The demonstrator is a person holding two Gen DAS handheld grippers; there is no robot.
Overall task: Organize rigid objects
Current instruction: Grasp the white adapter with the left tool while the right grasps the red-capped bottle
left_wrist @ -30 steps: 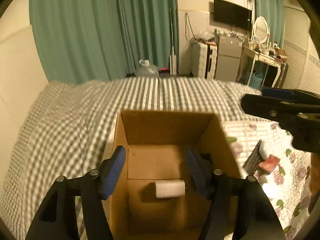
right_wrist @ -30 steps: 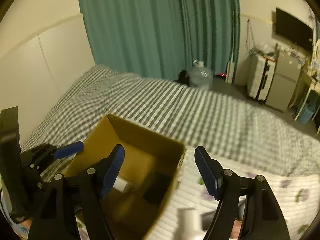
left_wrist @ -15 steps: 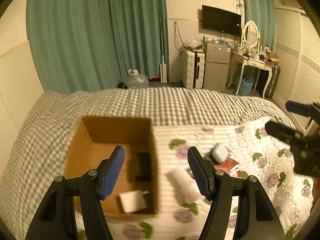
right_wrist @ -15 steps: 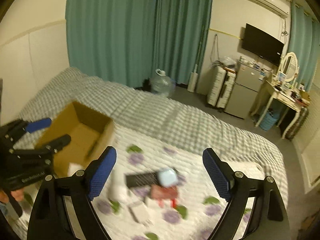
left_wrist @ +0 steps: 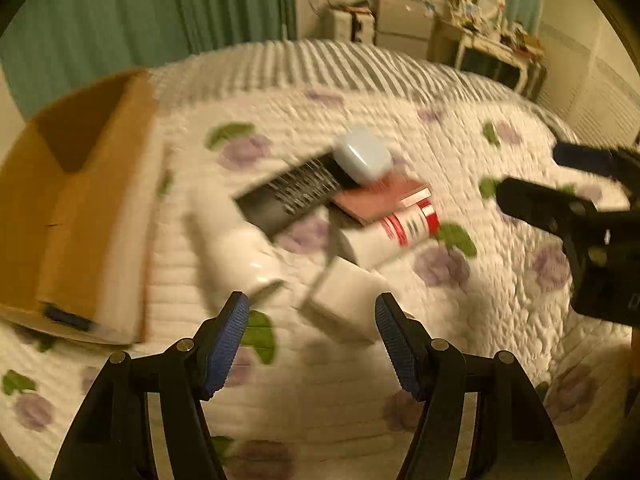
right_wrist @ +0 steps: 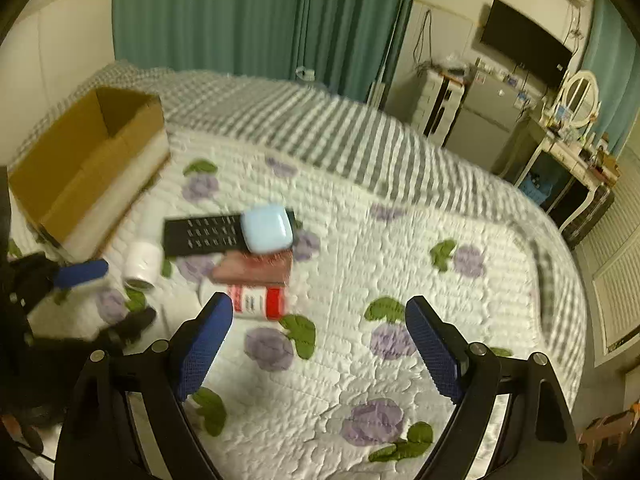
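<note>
Rigid objects clustered mid-quilt (right_wrist: 400, 240), right of cardboard box (right_wrist: 86, 160): black remote (right_wrist: 200, 234), pale blue case (right_wrist: 267, 228) on remote end, pink flat box (right_wrist: 256, 270) beneath, red-labelled bottle (right_wrist: 260, 304), white jar (right_wrist: 140, 264), white block (left_wrist: 344, 300). All motion-blurred; bottle label unreadable. Box interior hidden. Left gripper (left_wrist: 312, 340) spread wide, empty, block just beyond tips. Right gripper (right_wrist: 320, 348) spread wide, empty, over bare quilt.

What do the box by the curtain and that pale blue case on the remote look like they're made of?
Box: plain brown corrugated cardboard, matte, judging by its flat folded walls. Pale blue case: probably smooth moulded plastic, with rounded corners and a soft sheen; blur leaves it open.
</note>
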